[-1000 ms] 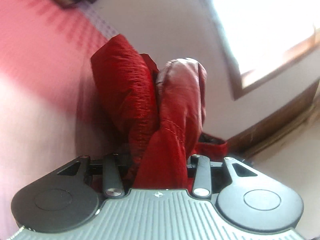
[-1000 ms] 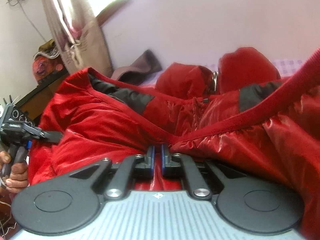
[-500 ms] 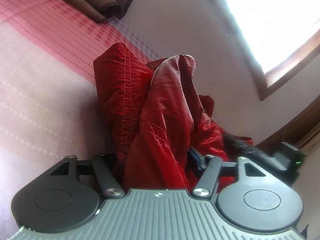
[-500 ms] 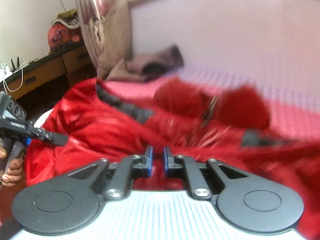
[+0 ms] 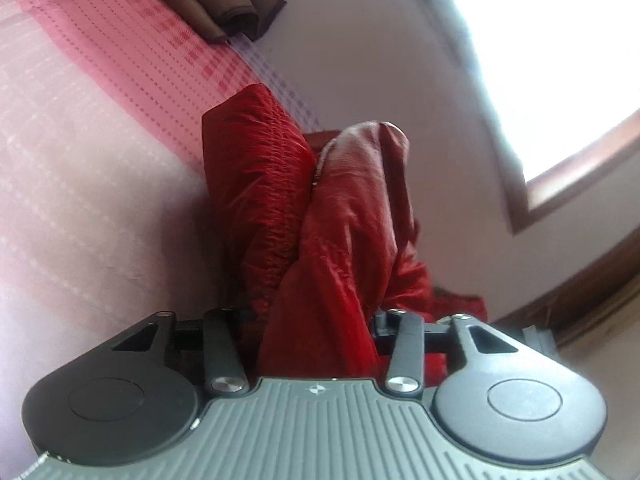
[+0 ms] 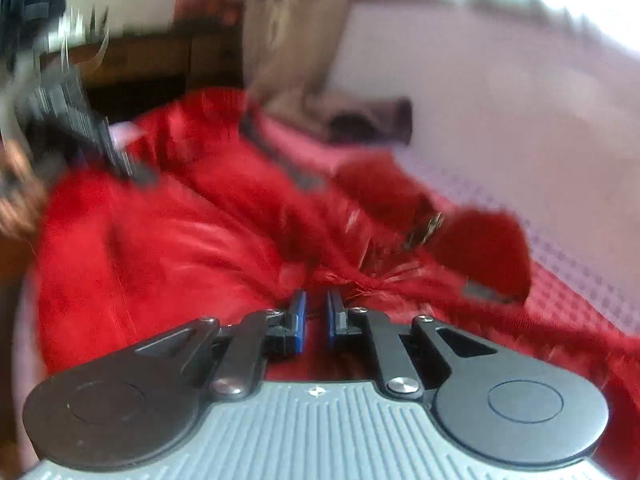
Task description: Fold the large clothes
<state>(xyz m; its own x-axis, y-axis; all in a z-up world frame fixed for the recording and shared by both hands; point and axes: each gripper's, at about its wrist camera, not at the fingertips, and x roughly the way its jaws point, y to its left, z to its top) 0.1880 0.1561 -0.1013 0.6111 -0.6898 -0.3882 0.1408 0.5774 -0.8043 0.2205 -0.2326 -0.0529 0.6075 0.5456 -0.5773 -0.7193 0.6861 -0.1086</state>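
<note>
Between the left claw's jaws a thick bunch of the red jacket is standing up in two puffy folds, and those jaws are closing on it, the fabric filling the gap. Ahead of the right claw the rest of the jacket is lying spread and rumpled across the bed, its dark-trimmed collar and hood farther off beyond the tips. That right claw is sitting nearly together with only a slim gap between its blue pads; red cloth is lying right at the tips, but the blur is keeping me from saying whether a thin edge is pinched there.

I am judging the jacket to be light for its bulk, soft, springy and slick on its shiny shell, so a fat handful is likely to slide or puff out. Taking hold along a stitched hem or seam looks safer than grabbing the padded middle.

Beside the left claw's bunch the pink checked bedsheet is running away to a brown cloth at the far wall. Off to the right claw's left, a hand is gripping the other tool.
</note>
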